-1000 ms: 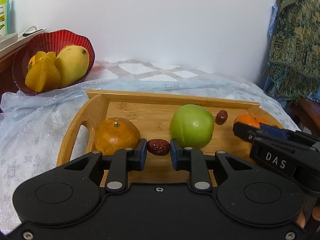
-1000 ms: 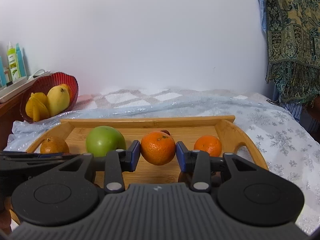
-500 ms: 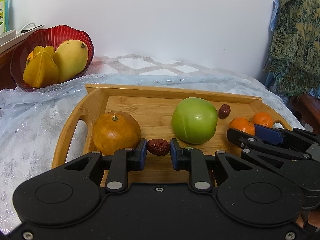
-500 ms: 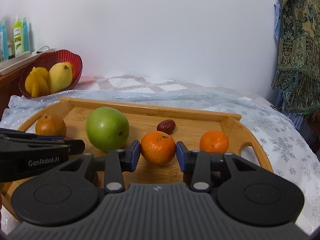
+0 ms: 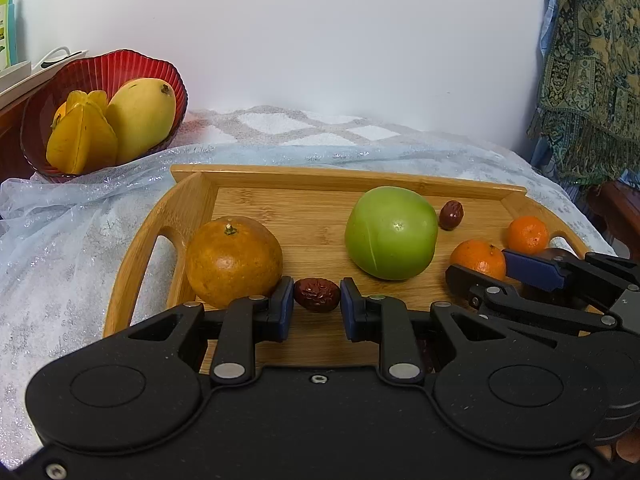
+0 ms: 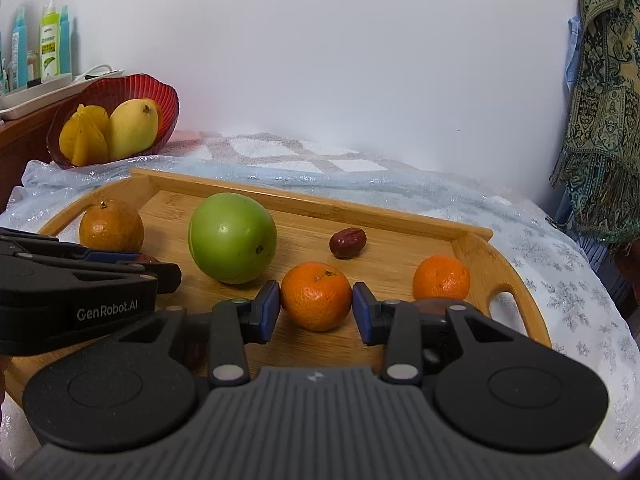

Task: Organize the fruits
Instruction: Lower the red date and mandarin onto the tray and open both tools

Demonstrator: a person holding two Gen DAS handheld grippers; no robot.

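The left gripper (image 5: 316, 300) has its two blue pads closed against a dark red date (image 5: 317, 294), one pad on each end of it, low over the near edge of the wooden tray (image 5: 352, 179). The right gripper (image 6: 315, 307) is clamped on a small orange mandarin (image 6: 316, 295) in the same way, pads pressed to its two sides, near the middle of the tray's near edge; whether either fruit is lifted clear of the wood or resting on it cannot be told. Just beside the left gripper's left finger, toward the tray's left handle, sits a dull brownish-orange citrus (image 5: 233, 261) with a short stem on top. A large green apple (image 5: 391, 232) stands near the middle of the tray, and a second date (image 5: 451, 215) lies just behind it toward the far rim, close to the apple's right side. A second mandarin (image 6: 441, 277) rests by the right handle opening, apart from the held one. The tray lies on a pale blue glittery cloth (image 5: 72, 232) that covers the surface. Beyond the tray's far left corner, on the cloth's edge, stands a red ribbed bowl (image 5: 132, 68) that holds a yellow mango (image 5: 141, 119) and a star fruit (image 5: 82, 138) leaning against each other. At the right a patterned fringed shawl (image 6: 608, 120) hangs against the white wall.
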